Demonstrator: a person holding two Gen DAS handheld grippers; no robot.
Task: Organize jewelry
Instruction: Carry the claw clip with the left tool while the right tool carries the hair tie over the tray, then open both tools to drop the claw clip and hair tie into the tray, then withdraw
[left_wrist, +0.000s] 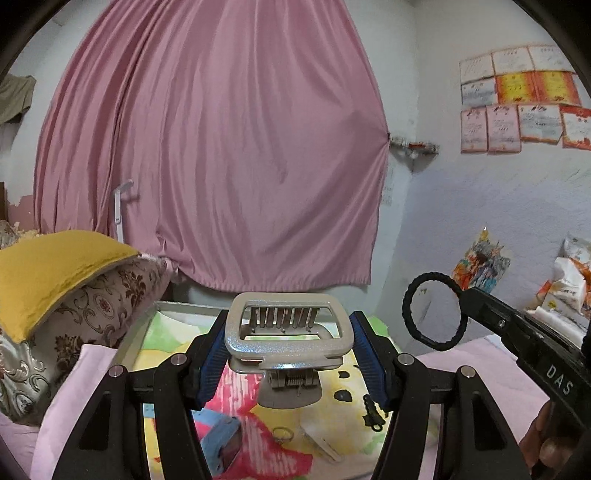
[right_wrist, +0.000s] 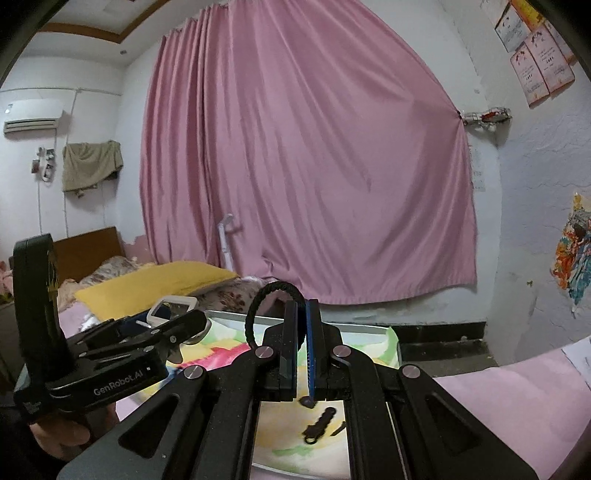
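My left gripper (left_wrist: 288, 339) is shut on a silver-grey claw hair clip (left_wrist: 288, 332), held up above a colourful tray (left_wrist: 177, 343). My right gripper (right_wrist: 301, 314) is shut on a black hair tie (right_wrist: 266, 295), which hangs as a loop to the left of the fingers; it also shows in the left wrist view (left_wrist: 432, 310). On the tray lie a ring (left_wrist: 283, 434), a black beaded clip (left_wrist: 371, 411), a white clip (left_wrist: 321, 443) and a blue box (left_wrist: 221, 439).
The tray lies on a bed with a pink sheet (left_wrist: 480, 362). Pillows (left_wrist: 74, 280) are stacked at the left. A pink curtain (left_wrist: 221, 147) covers the wall behind. Bags (left_wrist: 569, 280) lie at the right.
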